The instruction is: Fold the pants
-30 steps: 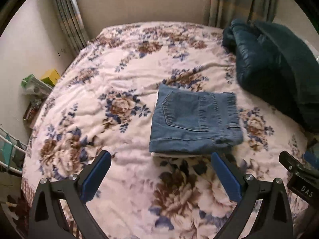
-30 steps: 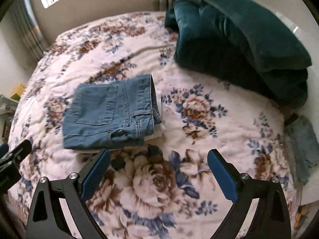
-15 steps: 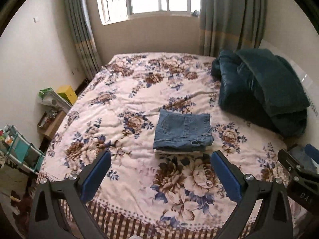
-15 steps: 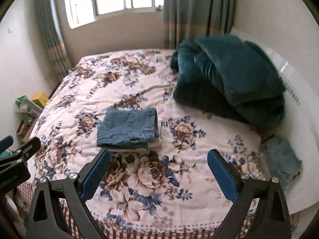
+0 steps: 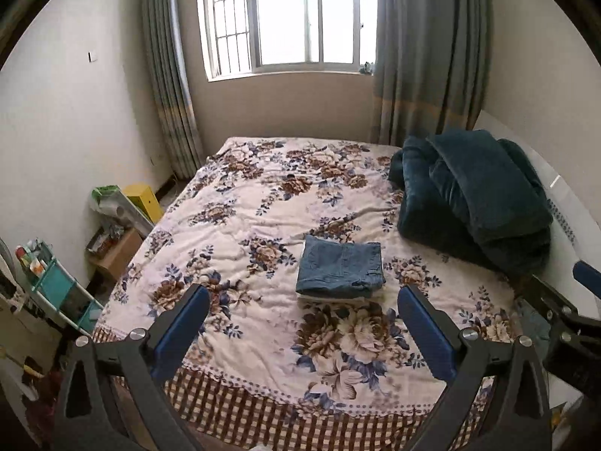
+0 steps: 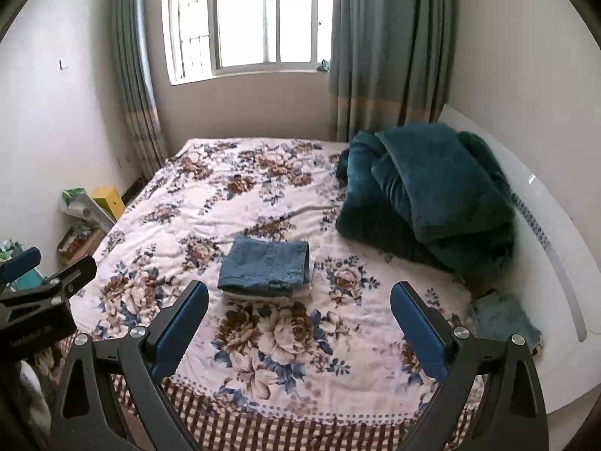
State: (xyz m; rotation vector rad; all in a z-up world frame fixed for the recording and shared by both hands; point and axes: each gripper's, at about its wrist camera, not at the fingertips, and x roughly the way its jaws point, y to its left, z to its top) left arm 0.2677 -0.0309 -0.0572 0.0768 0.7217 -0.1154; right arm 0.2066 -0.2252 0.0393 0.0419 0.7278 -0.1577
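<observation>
The blue denim pants (image 5: 340,267) lie folded in a neat rectangle on top of a white folded item in the middle of the floral bed (image 5: 244,233); they also show in the right wrist view (image 6: 265,265). My left gripper (image 5: 302,310) is open and empty, held well back from the bed's near edge. My right gripper (image 6: 298,306) is open and empty too, also back from the near edge. Neither touches the pants. The right gripper's body shows at the right edge of the left wrist view (image 5: 563,323), and the left gripper's body at the left edge of the right wrist view (image 6: 41,293).
A dark teal blanket (image 5: 477,203) is piled at the right against the white headboard (image 6: 544,233). A small blue cloth (image 6: 503,317) lies by the bed's right corner. Boxes and a teal shelf (image 5: 52,289) stand along the left wall. A window with curtains (image 5: 300,18) is behind the bed.
Both grippers have pulled back and up from the bed, so the pants look smaller and the whole room shows. The folded pants have not moved. Both grippers stay open.
</observation>
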